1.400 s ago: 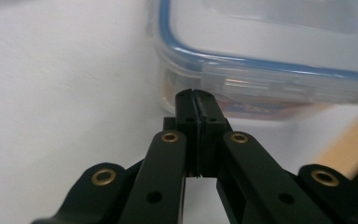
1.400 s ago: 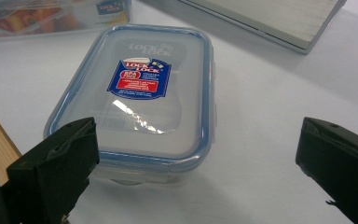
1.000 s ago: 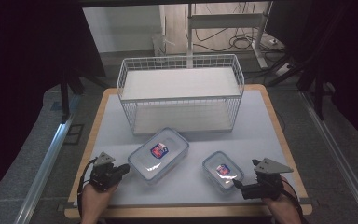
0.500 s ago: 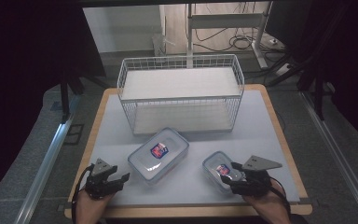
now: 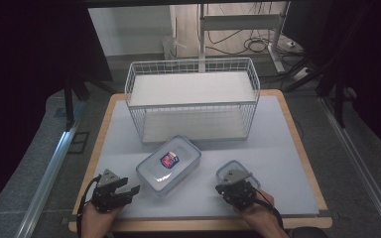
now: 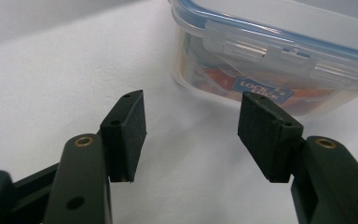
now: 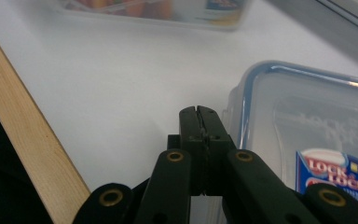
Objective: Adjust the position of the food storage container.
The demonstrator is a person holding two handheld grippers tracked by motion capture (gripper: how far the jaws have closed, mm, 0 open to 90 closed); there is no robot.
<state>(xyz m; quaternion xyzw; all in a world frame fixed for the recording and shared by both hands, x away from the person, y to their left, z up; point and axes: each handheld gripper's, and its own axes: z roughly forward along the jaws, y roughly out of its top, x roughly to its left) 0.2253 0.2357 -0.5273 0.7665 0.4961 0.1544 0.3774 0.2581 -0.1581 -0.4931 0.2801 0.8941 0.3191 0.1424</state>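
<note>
High view: two clear rectangular plastic food containers with blue-sealed snap lids lie on the pale grey tabletop (image 5: 278, 148), in front of a white wire basket (image 5: 192, 99). The larger container (image 5: 168, 164) sits at centre, turned diagonally, with a red-and-blue label on its lid; the smaller container (image 5: 234, 173) lies at its 4 o'clock, well apart from it. The right claw (image 5: 226, 188) is at the smaller container's near-left corner, jaws having just closed flat together with nothing between them; the right gripper view shows them beside the blue-rimmed lid (image 7: 307, 135). The left claw (image 5: 129, 191), at the larger container's 8 o'clock, stands parted and empty, facing its latched side wall (image 6: 270, 70).
</note>
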